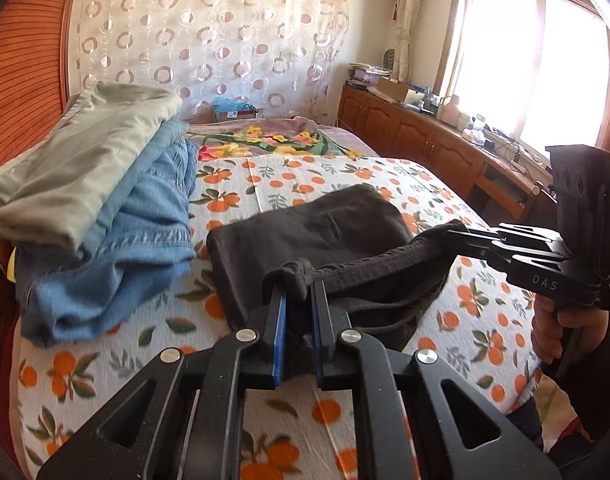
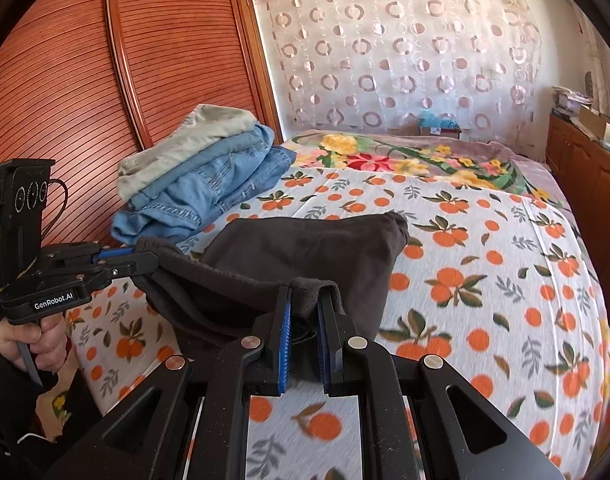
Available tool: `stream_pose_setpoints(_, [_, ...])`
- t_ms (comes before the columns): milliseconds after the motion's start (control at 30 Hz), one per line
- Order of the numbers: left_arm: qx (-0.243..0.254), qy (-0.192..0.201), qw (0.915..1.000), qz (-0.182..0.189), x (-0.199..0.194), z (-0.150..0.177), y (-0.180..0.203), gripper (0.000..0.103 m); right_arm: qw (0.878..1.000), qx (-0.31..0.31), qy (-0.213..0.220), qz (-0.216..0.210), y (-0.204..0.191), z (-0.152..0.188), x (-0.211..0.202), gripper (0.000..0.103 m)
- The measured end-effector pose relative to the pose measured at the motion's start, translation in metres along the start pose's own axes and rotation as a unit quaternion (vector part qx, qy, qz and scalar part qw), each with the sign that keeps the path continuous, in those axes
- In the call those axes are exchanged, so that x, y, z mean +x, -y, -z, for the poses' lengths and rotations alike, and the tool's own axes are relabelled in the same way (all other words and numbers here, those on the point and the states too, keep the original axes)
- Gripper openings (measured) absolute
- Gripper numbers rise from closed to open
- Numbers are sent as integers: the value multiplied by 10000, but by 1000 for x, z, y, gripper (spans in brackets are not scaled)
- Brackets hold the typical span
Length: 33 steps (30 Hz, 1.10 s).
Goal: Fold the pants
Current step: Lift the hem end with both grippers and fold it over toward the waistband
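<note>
On the orange-print bedsheet (image 2: 485, 240) the dark pants (image 1: 317, 224) lie partly folded, left gripper (image 1: 297, 280) and right gripper (image 2: 305, 292) each clamped on the lifted edge, final fold and stacking likely remaining.

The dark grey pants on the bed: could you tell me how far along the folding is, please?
Done: the dark grey pants already lie doubled over on the bedsheet, and a folded stack sits beside them. In hand: the left gripper and right gripper are each shut on the pants' near edge, lifted off the sheet. Left: carrying that edge over to complete the fold, then likely adding the pants to the stack.
</note>
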<state>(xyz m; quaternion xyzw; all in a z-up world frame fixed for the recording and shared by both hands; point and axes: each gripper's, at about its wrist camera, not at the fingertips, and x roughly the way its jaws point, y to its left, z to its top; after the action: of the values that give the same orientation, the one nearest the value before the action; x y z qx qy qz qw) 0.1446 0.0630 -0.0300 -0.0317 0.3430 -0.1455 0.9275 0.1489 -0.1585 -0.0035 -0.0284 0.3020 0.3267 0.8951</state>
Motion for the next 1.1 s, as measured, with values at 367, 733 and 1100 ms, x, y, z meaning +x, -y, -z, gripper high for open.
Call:
stream_pose_setpoints(367, [36, -183, 9998, -26, 35, -20, -13, 12, 9996, 67, -265, -6, 22, -32, 47, 12])
stream_pose_setpoints(733, [10, -175, 9998, -74, 48, -39, -27, 12, 9997, 1, -232, -5, 32, -53, 71, 12])
stream_pose_setpoints(1100, [-33, -309, 9995, -51, 58, -44, -32, 15, 9995, -35, -323, 50, 37, -59, 87, 21])
